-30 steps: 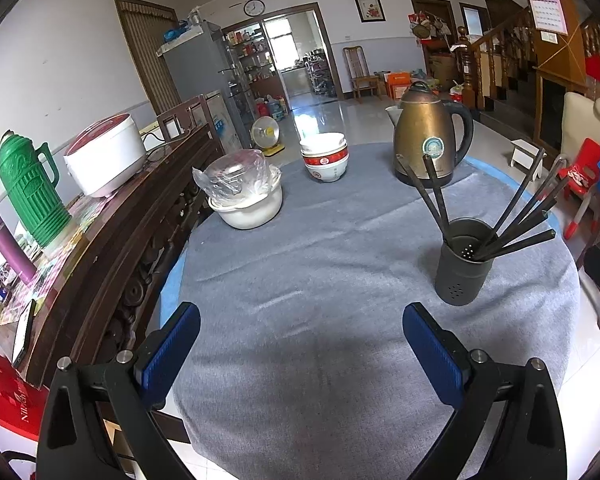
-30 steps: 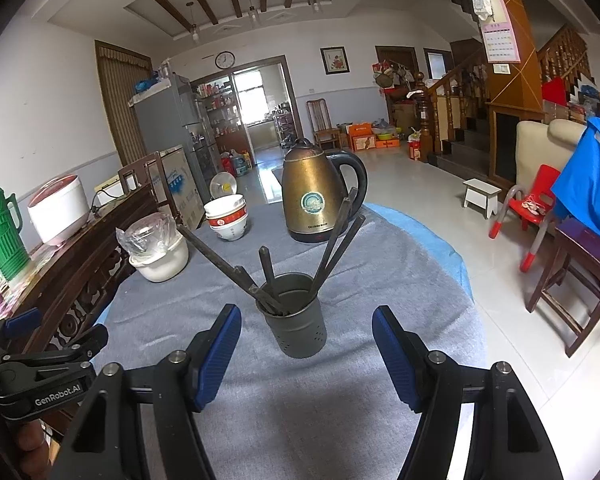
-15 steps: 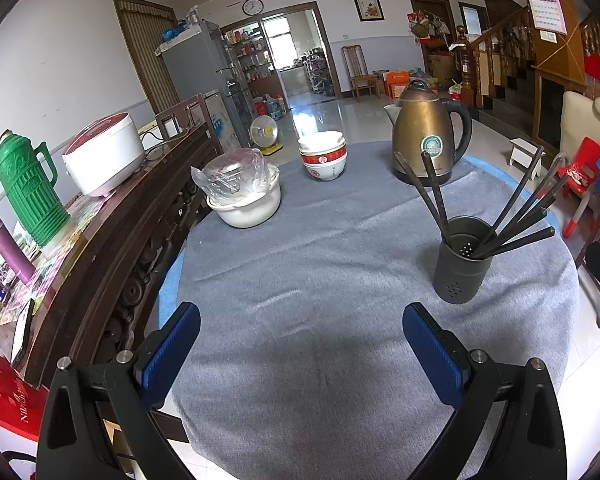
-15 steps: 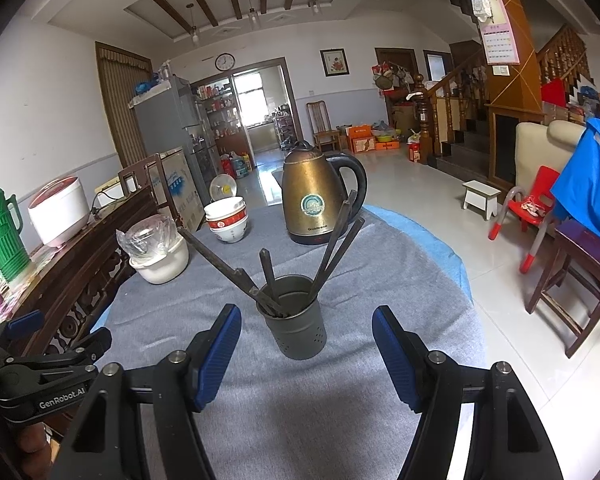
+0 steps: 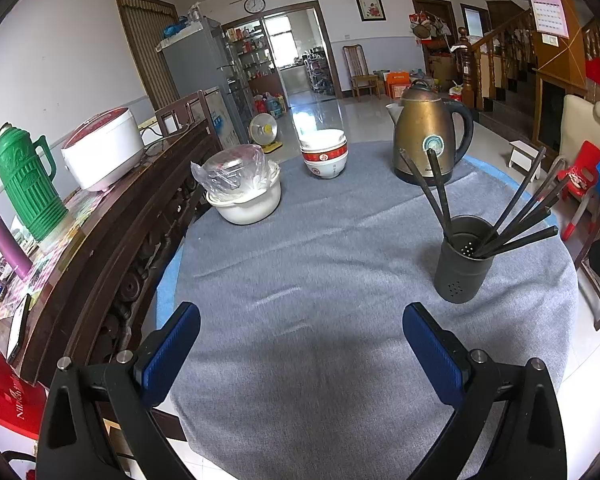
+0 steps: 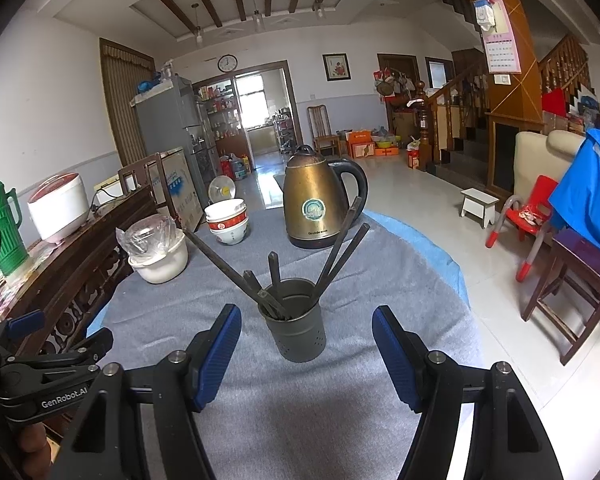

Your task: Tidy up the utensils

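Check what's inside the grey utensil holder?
Dark chopsticks stand splayed in the utensil holder, leaning over its rim. Their lower ends are hidden by its wall.

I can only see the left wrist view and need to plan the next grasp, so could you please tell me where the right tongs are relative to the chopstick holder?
Observer: The right tongs are open. The holder stands just ahead, centred in the gap and touching neither pad.
Operator: Thank you. Does anything lean across that approach?
Observer: In the right wrist view, one long chopstick leans far out to the left, and two others lean right towards the kettle.
Operator: And where do my left tongs appear from there?
Observer: The left tongs sit well to the left of the holder, with a hand beneath them.
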### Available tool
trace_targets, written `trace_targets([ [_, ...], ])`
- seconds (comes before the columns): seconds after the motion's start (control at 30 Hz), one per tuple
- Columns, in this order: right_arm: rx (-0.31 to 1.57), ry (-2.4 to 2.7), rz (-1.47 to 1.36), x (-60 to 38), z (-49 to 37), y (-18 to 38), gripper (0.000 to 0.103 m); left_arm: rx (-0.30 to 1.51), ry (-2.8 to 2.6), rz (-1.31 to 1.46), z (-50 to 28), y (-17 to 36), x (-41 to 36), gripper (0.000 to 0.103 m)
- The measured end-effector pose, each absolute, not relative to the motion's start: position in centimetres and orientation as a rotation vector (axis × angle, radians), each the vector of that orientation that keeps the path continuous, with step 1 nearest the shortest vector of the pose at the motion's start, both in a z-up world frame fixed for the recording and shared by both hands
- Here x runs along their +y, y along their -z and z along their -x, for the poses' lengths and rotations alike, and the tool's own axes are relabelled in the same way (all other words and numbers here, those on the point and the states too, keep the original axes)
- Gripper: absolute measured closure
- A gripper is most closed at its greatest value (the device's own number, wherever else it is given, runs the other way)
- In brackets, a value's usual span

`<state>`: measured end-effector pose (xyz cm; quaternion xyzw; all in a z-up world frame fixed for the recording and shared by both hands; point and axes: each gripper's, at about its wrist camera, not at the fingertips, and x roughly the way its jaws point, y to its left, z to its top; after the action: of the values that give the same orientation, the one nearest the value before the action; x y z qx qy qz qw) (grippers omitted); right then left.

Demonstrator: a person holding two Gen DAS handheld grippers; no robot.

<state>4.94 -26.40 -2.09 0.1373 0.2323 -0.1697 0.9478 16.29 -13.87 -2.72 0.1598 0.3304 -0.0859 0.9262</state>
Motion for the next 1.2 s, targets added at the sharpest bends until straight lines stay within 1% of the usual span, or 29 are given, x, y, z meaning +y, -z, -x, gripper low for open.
trace_targets([
  [1.2, 0.472, 0.354, -0.196, -23.8, -5.1, 1.2, 0.031, 0.698, 0.172, -0.255, -16.8, 3.4, -10.9, 0.002],
])
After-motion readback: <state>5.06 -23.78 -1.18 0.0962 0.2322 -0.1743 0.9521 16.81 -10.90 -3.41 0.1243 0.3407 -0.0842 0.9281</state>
